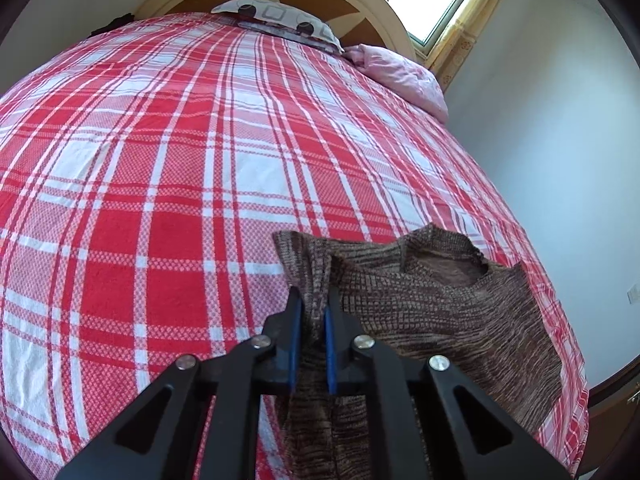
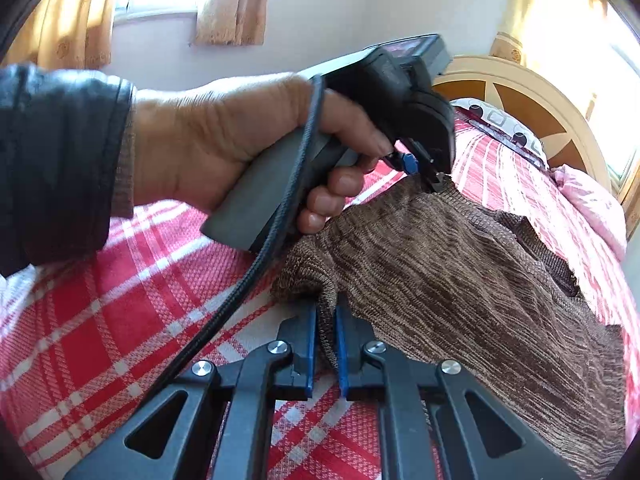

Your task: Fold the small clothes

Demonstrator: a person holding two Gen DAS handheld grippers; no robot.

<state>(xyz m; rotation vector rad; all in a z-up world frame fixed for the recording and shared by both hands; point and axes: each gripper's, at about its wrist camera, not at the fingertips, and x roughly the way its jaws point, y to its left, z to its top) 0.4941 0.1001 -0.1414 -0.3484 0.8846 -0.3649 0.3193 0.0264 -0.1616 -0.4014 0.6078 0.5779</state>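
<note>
A small brown knitted sweater [image 1: 452, 312] lies on the red and white checked bedspread [image 1: 160, 160], neck opening toward the right edge. My left gripper [image 1: 313, 304] is shut on a bunched fold of its near left part, cloth squeezed between the blue pads. In the right wrist view the same brown sweater [image 2: 460, 272] spreads to the right, and my right gripper [image 2: 326, 316] is shut on its near corner. Farther back there, a hand [image 2: 224, 136] in a dark sleeve holds the left gripper [image 2: 424, 172], whose tips pinch the sweater's far edge.
The bed's right edge [image 1: 560, 300] runs close past the sweater, with a white wall beyond. At the head lie a patterned pillow [image 1: 276, 16] and a pink pillow [image 1: 404, 76] before a round headboard [image 1: 360, 4]. A black cable [image 2: 256, 264] trails from the left gripper's handle across the bedspread.
</note>
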